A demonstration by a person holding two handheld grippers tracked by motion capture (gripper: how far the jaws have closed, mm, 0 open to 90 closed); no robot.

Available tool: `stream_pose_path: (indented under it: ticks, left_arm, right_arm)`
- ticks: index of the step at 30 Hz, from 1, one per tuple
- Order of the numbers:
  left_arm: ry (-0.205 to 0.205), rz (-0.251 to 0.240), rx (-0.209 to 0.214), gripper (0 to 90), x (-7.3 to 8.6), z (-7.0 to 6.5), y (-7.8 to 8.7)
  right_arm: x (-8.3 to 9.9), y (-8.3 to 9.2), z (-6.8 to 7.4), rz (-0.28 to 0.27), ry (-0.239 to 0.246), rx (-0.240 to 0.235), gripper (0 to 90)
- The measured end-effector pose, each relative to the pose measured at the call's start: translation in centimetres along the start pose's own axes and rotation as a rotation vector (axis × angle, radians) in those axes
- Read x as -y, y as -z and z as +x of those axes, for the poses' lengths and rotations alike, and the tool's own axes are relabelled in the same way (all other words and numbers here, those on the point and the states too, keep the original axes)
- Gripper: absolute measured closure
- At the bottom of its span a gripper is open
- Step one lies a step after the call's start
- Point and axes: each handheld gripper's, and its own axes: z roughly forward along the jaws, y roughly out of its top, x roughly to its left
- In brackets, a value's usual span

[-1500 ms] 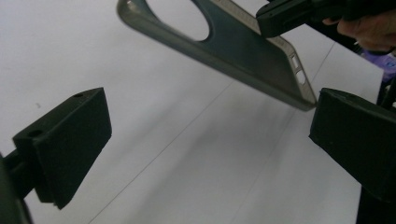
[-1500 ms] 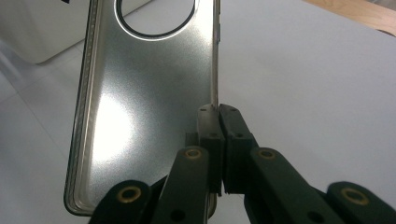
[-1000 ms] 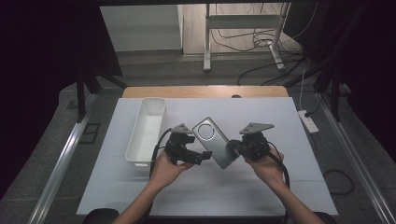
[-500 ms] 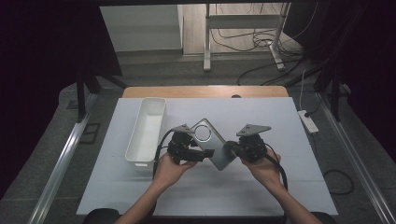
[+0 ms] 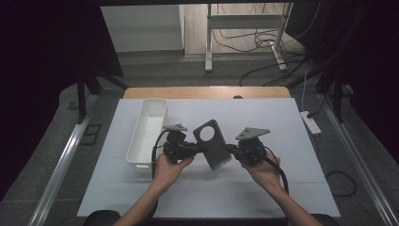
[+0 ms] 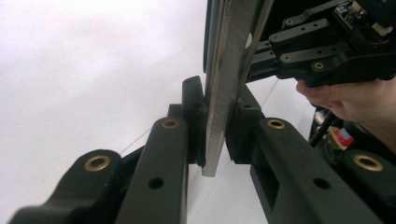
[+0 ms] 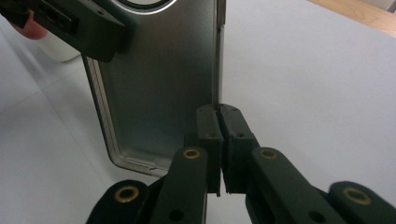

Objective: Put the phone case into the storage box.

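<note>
A grey metal phone back cover (image 5: 212, 143) with a round camera hole is held up over the white table (image 5: 282, 188) between both grippers. My left gripper (image 5: 203, 148) takes its left edge. Its jaws have just been closing, and in the left gripper view the pads now press on the cover's thin edge (image 6: 229, 70) at my left gripper (image 6: 217, 121). My right gripper (image 5: 229, 148) is shut on the opposite edge. In the right gripper view its pads pinch the rim of the cover (image 7: 154, 93) at my right gripper (image 7: 219, 121).
A long white tray (image 5: 139, 165) lies on the table just left of my left hand. A wooden edge (image 5: 207, 92) runs along the table's far side. A power strip (image 5: 310, 121) and cables lie on the floor to the right.
My left gripper's jaws have closed from wide open onto the cover's left edge. Both hands and the cover have stayed nearly in place.
</note>
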Motion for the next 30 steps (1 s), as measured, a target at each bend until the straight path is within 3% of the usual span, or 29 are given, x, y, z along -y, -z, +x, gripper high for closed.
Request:
stream_pose_path:
  ticks: [2,3,4,6,23,26,28,30]
  left_arm:
    - [-0.040,0.012,-0.037,79.6,-0.2,-0.5,0.1]
    - [-0.040,0.012,-0.037,79.6,-0.2,-0.5,0.1]
    - [-0.073,0.023,-0.076,79.6,-0.3,-0.8,0.3]
    - [-0.085,0.028,-0.084,79.6,-0.4,-0.9,0.4]
    - [-0.187,0.099,-0.163,79.5,-0.9,-0.6,2.1]
    - [-0.194,0.103,-0.159,79.5,-0.9,-0.4,2.3]
    - [-0.201,0.117,-0.123,79.5,-1.1,-0.3,2.4]
    - [-0.205,0.123,-0.112,79.5,-1.1,-0.2,2.4]
  right_arm:
    - [0.0,0.1,-0.1,-0.002,0.002,-0.015,86.1]
    - [0.0,0.1,-0.1,-0.002,0.002,-0.015,86.1]
    - [0.1,0.2,0.0,0.001,0.017,-0.028,85.6]
    - [0.2,0.3,0.0,-0.003,0.014,-0.034,83.1]
    - [0.3,0.9,-0.8,0.012,-0.022,-0.156,28.5]
    - [0.3,0.8,-0.6,0.014,-0.041,-0.162,17.6]
    - [0.4,0.7,-0.5,0.016,-0.041,-0.175,12.3]
    - [0.4,0.6,-0.4,0.021,-0.034,-0.185,9.2]
